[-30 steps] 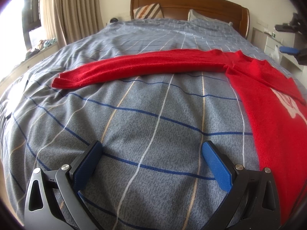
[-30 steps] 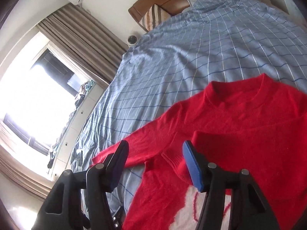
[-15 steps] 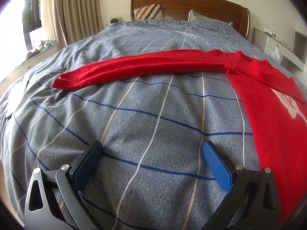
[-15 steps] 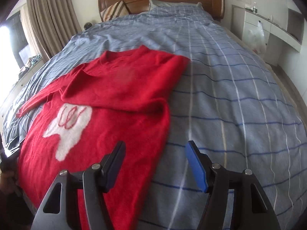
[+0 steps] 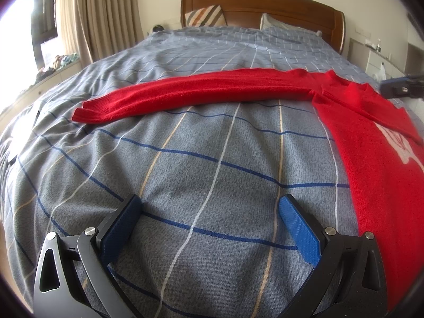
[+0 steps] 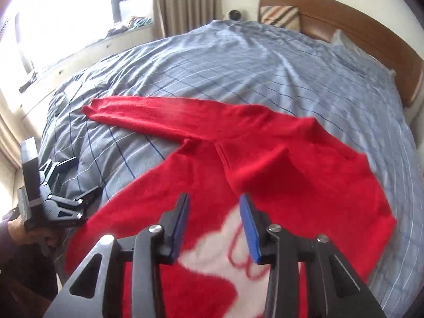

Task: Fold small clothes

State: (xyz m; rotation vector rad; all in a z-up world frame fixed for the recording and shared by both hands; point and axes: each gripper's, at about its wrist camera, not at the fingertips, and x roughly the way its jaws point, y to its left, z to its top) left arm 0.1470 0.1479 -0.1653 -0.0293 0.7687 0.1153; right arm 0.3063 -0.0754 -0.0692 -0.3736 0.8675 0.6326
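Observation:
A red sweater with a white motif lies flat on the bed. One sleeve stretches out to the left; the other is folded across the chest. My left gripper is open and empty, low over bare bedspread left of the sweater's body. It also shows in the right wrist view at the sweater's left edge. My right gripper is open and empty, above the chest near the white motif. Its blue tip shows in the left wrist view.
The bed has a grey-blue checked cover, a wooden headboard and pillows. Curtains and a bright window ledge stand at the left. White cabinets stand at the right.
My right gripper swung from the bed's right side back over the sweater's chest, with its jaws narrower. The left gripper has barely moved.

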